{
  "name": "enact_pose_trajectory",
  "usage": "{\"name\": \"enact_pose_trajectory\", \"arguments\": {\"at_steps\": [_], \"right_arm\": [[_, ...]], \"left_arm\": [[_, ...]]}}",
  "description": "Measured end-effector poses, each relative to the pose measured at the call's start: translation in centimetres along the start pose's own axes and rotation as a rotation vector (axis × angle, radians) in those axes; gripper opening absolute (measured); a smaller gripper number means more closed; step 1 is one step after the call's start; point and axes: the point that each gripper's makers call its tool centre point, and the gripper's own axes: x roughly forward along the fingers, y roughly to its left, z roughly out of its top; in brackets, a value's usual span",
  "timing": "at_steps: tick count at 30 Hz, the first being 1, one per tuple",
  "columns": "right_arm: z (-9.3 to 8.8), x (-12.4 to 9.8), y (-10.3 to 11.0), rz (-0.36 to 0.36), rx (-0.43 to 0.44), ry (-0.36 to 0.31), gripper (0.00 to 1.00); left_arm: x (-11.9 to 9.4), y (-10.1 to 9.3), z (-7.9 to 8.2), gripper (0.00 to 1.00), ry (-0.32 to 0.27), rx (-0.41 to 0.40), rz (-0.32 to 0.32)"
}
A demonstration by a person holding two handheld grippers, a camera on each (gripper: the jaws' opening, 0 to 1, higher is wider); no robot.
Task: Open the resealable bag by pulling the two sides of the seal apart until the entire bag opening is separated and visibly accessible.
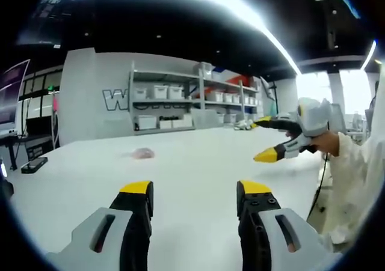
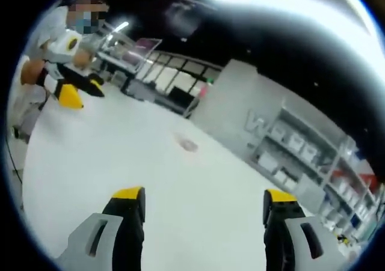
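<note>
Looking along the left gripper (image 1: pixel 195 190): its two yellow-tipped jaws rise from the bottom of the left gripper view, spread wide, with bare tabletop showing in the gap.
Bag, left gripper view: a small pale pink bag (image 1: pixel 143 154) lies flat on the white table (image 1: pixel 198 157), well beyond the jaws and a little left of the gap; too small and blurred to tell whether its seal is parted.
Other gripper, left gripper view: another gripper (image 1: pixel 267 139) comes in from the right above the table, held by a person in a white sleeve (image 1: pixel 355 163); its yellow and dark tips stand apart, well away from the bag.
Surroundings, left gripper view: shelves (image 1: pixel 192 100) with white bins stand behind the table, and a small dark object (image 1: pixel 34 164) sits near the table's left edge.
Right gripper (image 2: pixel 204 196): in the right gripper view its jaws are also far apart, with bare table between them.
Bag, right gripper view: the same pinkish bag (image 2: pixel 187 143) rests on the table (image 2: pixel 120 157) well ahead of the jaws, touched by nothing.
Other gripper, right gripper view: a yellow-tipped gripper (image 2: pixel 81 94) shows at the upper left, held by a person in white (image 2: pixel 57 39); I cannot tell how its jaws stand.
Surroundings, right gripper view: the bin shelves (image 2: pixel 301 151) run along the right.
</note>
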Motion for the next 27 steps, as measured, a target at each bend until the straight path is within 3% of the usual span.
{"name": "enact_pose_trajectory", "arguments": {"at_steps": [10,23,27], "right_arm": [[1.2,0.9,0.4,0.021,-0.035,-0.026,0.81],[1.6,2.6,0.6,0.045,-0.083,-0.04,0.81],[1.7,3.1,1.0,0.071,-0.105,-0.025,0.82]], "left_arm": [[-0.1,0.2,0.0,0.55,0.003,0.013,0.013],[-0.3,0.4,0.3,0.55,-0.005,0.017,0.017],[-0.3,0.4,0.6,0.59,-0.019,0.014,0.023]]}}
